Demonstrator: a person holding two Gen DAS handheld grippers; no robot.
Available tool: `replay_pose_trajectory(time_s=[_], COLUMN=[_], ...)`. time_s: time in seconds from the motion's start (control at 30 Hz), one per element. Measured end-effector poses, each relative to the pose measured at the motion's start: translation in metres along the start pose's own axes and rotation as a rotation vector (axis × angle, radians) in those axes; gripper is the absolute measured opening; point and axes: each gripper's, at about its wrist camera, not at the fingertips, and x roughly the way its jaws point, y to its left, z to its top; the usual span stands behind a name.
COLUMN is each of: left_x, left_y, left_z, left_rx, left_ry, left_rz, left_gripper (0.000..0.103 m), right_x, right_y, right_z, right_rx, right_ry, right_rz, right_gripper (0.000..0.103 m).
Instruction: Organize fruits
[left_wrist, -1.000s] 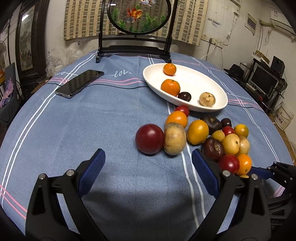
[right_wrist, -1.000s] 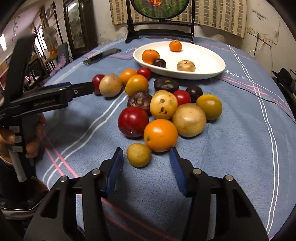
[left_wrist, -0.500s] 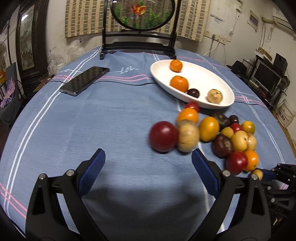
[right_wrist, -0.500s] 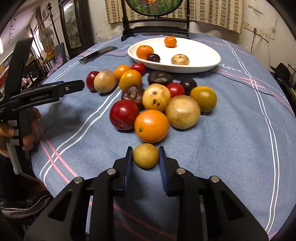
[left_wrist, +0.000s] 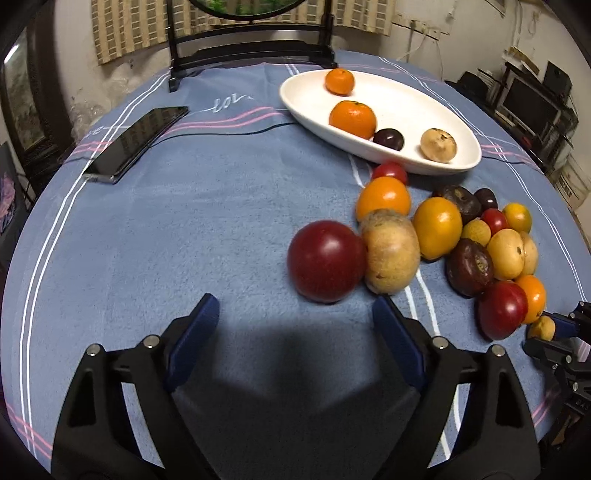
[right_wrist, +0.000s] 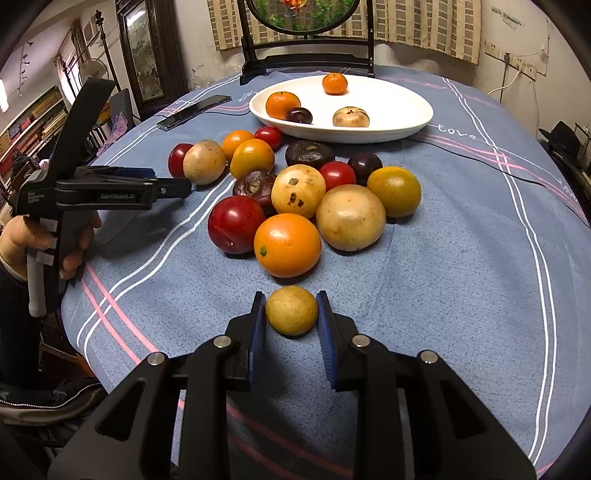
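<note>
My right gripper (right_wrist: 291, 314) is shut on a small yellow-brown fruit (right_wrist: 291, 310), held between its blue pads just in front of the fruit pile; the fruit also shows in the left wrist view (left_wrist: 541, 328). The pile (right_wrist: 295, 192) holds several red, orange, yellow and dark fruits on the blue cloth. A white oval plate (right_wrist: 406, 110) behind it holds two oranges, a dark plum and a brown fruit. My left gripper (left_wrist: 295, 319) is open and empty, just short of a dark red fruit (left_wrist: 327, 271) and a brown fruit (left_wrist: 391, 254).
A black phone (left_wrist: 136, 142) lies at the far left of the table with a thin cable running towards the plate. A dark wooden stand with a round fish picture (right_wrist: 306, 44) stands at the back. The round table's edge falls away close on both sides.
My right gripper closed on the small yellow-brown fruit. My left gripper moved forward towards the dark red fruit and stayed open.
</note>
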Motion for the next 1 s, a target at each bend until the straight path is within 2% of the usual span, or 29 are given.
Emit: replay_pose_trajectory(time_s=[0.27,0.4,0.6,1.0], left_x=[0.010,0.012,0.006,-0.028], left_y=[-0.008,-0.014,-0.008,-0.014], left_z=[0.019,0.024,0.018,0.005], left_rx=[0.060,0.082,0.043,0.041], left_ry=[0.003,-0.010,-0.023,-0.089], left_rz=[-0.002,0.003,-0.010,-0.044], left_gripper=[0.065,0.042,0.041,0.041], right_x=[0.000,0.000,0.000,-0.011], right_y=[-0.001,-0.001,-0.002,-0.007], right_z=[-0.001,-0.001,0.000,0.000], right_rx=[-0.004,-0.002,-0.002,0.010], right_ry=[-0.004,-0.005,-0.006,-0.032], right_rz=[0.011,0.016,0.021,0.001], right_gripper=[0.028,0.028,0.028,0.028])
